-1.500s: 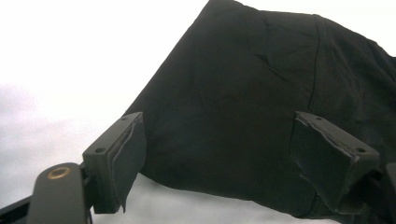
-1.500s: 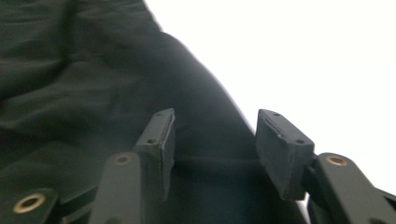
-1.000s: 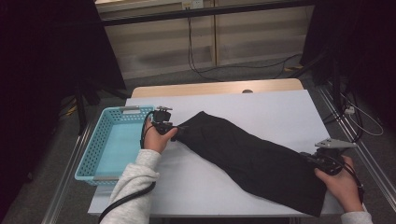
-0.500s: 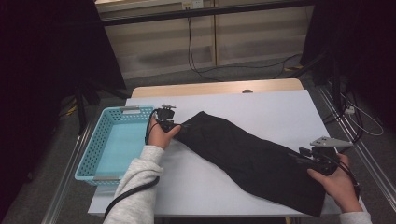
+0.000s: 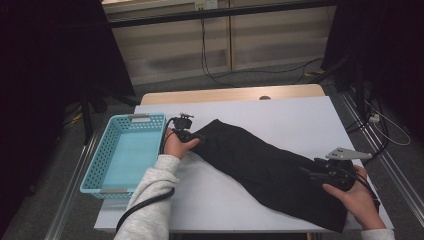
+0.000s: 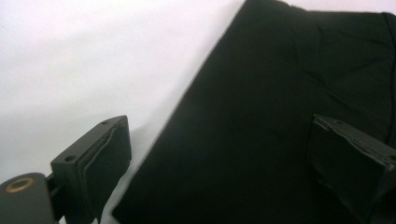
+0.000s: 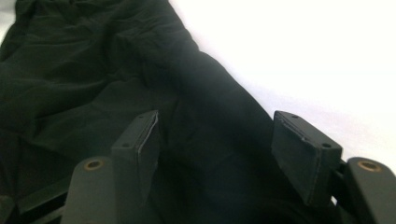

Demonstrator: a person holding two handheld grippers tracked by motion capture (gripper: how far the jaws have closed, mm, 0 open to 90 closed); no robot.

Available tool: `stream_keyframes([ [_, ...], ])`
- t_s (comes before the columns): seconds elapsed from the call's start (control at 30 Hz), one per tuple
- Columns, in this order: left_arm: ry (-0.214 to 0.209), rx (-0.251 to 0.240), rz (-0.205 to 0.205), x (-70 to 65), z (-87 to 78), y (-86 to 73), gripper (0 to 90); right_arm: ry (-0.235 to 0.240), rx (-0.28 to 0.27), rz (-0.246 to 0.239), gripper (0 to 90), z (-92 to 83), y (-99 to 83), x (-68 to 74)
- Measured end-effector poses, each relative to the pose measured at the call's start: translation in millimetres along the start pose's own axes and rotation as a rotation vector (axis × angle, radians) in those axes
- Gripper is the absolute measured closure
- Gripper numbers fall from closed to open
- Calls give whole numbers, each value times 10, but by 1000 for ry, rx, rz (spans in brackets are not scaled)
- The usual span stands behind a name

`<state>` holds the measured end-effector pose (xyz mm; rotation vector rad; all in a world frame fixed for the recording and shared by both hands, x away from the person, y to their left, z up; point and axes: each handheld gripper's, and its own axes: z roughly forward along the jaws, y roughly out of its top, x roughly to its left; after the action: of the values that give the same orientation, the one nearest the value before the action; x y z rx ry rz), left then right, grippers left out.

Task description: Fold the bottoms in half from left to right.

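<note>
A black garment [image 5: 270, 167], folded long and narrow, lies slantwise across the white worktop [image 5: 300, 120], running from near the middle of the far-left part down to the near right corner. Its upper end sits just beside the left gripper [image 5: 192, 137], and its lower end reaches the near right edge beside the right gripper [image 5: 312, 174].

The left gripper, held in the person's left hand [image 5: 176, 146], points at the cloth's upper end. In the left gripper view its jaws stand wide apart, having just been opening; one hangs over the bare worktop [image 6: 93, 56], the other over the garment [image 6: 280, 116], and the pads press on nothing.

The right gripper rests in the right hand [image 5: 356, 197] at the garment's lower end, with its grey three-cornered plate on top. In the right gripper view its jaws have just been opening too; they stand parted with rumpled black cloth [image 7: 93, 79] lying under and between them, and no fabric is pinched.

A light blue plastic basket [image 5: 105, 155] sits at the worktop's left edge, just beside the left hand and apart from the garment. A grey sleeve [image 5: 150, 200] covers the left forearm.
</note>
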<state>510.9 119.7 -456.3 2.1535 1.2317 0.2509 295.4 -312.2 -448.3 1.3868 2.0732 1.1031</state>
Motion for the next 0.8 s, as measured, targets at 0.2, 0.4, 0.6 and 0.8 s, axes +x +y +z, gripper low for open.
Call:
stream_keyframes([
  [0.2, 22, -7, 22, -29, 31, -24, 70, 15, -8, -27, 312, -2, -6, 54],
  [0.4, 60, -10, 55, -82, 16, -53, 172, 7, -7, -27, 309, -24, -23, 50],
  [0.6, 41, -1, 61, -196, -25, -51, 442, 3, -15, -23, 305, -57, -27, 43],
  [0.8, 7, 34, 54, -270, -34, -11, 651, 12, -10, -33, 297, -46, -20, 72],
])
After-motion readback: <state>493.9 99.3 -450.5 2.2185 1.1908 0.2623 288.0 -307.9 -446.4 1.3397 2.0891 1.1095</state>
